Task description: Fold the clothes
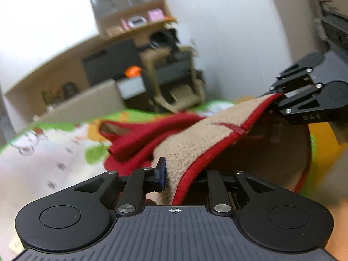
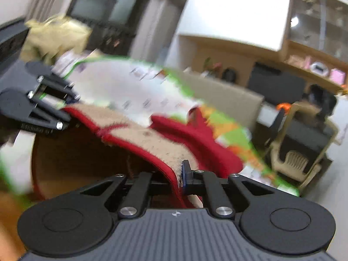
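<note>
**Red garment stretched between two clamped grippers**

Nearest the left wrist lens, the left gripper [image 1: 174, 178] is closed on the hem of a red garment [image 1: 184, 148] with a beige fleecy lining. One blue-padded fingertip [image 1: 162, 171] presses the fleece; the other finger is hidden under the cloth. The red-piped edge runs from there toward 2 o'clock, where the right gripper [image 1: 276, 104] pinches the same edge.

From the right wrist view the garment [image 2: 156, 141] shows its lining turned up, a red seam crossing it, and its red outer side trailing toward 1 o'clock. The right gripper [image 2: 177, 180] is clamped on the piped hem, a blue pad against the fleece. At 9 o'clock the left gripper [image 2: 69, 108] grips the far end of that edge. The cloth hangs taut between both, lifted, its bulk sagging onto a play mat [image 2: 121, 80] with green borders and pale prints.

Beyond the mat, blurred, stand a beige plastic chair [image 1: 184, 82] at 12 o'clock and wooden shelves [image 1: 134, 26] against the wall.
</note>
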`<state>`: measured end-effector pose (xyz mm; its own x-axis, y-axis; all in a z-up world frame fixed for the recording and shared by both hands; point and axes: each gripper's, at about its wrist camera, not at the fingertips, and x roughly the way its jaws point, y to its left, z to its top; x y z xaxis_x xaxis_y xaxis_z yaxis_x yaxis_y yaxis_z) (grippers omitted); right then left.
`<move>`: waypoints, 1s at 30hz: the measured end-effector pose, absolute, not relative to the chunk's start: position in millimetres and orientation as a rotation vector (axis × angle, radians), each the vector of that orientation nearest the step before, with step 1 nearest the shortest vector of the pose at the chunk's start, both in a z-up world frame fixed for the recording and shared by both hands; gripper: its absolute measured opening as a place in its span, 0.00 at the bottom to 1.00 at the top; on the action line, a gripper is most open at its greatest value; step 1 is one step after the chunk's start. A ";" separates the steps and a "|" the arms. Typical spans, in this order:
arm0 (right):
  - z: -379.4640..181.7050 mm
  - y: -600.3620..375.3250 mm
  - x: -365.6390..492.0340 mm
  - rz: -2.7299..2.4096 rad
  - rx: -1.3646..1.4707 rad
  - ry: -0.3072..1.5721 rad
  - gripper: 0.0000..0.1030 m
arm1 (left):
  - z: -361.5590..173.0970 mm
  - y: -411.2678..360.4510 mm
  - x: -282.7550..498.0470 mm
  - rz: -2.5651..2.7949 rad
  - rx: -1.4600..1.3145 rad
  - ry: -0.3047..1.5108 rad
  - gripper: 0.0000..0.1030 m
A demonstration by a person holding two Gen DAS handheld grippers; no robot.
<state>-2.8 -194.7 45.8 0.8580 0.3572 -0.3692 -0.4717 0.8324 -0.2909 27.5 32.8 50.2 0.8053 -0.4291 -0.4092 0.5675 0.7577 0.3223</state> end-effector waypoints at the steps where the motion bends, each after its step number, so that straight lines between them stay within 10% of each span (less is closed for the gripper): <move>1: 33.5 -194.5 -12.0 0.474 -0.401 0.359 0.09 | 36.7 34.4 20.5 -0.568 0.464 0.372 0.22; 9: -8.9 -208.4 -58.0 0.594 -0.365 0.540 0.21 | -3.2 61.6 -16.5 -0.651 0.401 0.585 0.33; 14: 9.9 -227.4 -84.4 0.617 -0.420 0.520 0.61 | 9.3 81.8 -30.9 -0.625 0.388 0.561 0.79; 24: -10.7 -254.9 -81.1 0.374 -0.635 0.536 0.62 | -10.7 99.1 -11.1 -0.457 0.407 0.694 0.90; 30: 5.2 -249.9 -61.7 0.344 -0.546 0.468 0.37 | 11.4 109.5 4.9 -0.331 0.424 0.619 0.83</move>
<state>-61.7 -249.9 5.2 0.8397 0.1878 -0.5095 -0.4302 0.8027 -0.4131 4.9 109.5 11.4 0.7671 -0.1706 -0.6184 0.4190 0.8632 0.2816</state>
